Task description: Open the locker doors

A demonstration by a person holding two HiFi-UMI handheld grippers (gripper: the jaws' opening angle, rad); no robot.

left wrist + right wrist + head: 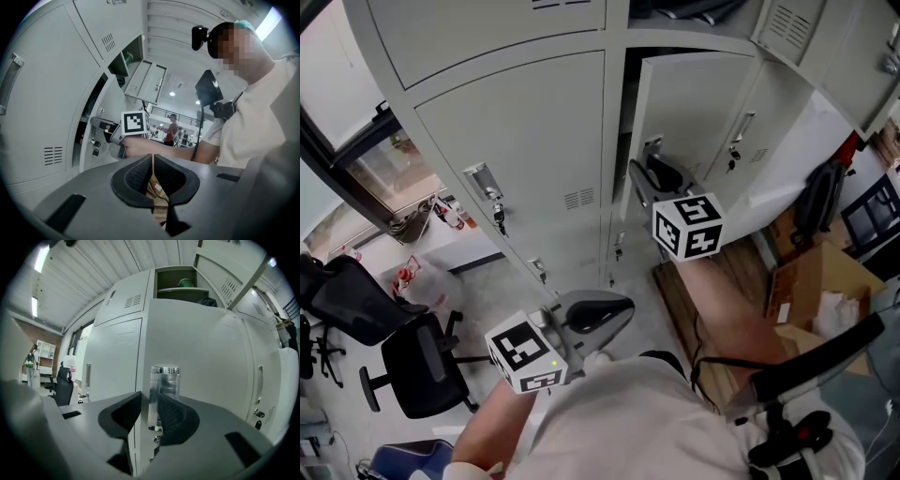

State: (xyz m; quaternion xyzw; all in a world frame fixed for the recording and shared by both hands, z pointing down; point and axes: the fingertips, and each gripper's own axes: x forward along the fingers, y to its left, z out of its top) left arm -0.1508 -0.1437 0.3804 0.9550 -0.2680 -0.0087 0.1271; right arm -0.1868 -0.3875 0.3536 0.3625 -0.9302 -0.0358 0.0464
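A bank of grey lockers fills the head view. The lower middle door [689,103] stands slightly ajar at its left edge. My right gripper [649,169] is at that door's chrome handle [164,380], and the handle sits between the black pads [171,411], which press on it. The right gripper [108,130] also shows against the door edge in the left gripper view. The door to the left [534,141] is closed, its handle [483,181] untouched. My left gripper [614,309] hangs low by the person's body, shut [153,161] with nothing in it.
Keys hang from the locks [499,220]. Upper locker doors [811,33] at the right stand open. A black office chair [412,366] is at the lower left. Cardboard boxes [816,281] and a wooden board [703,300] lie at the right.
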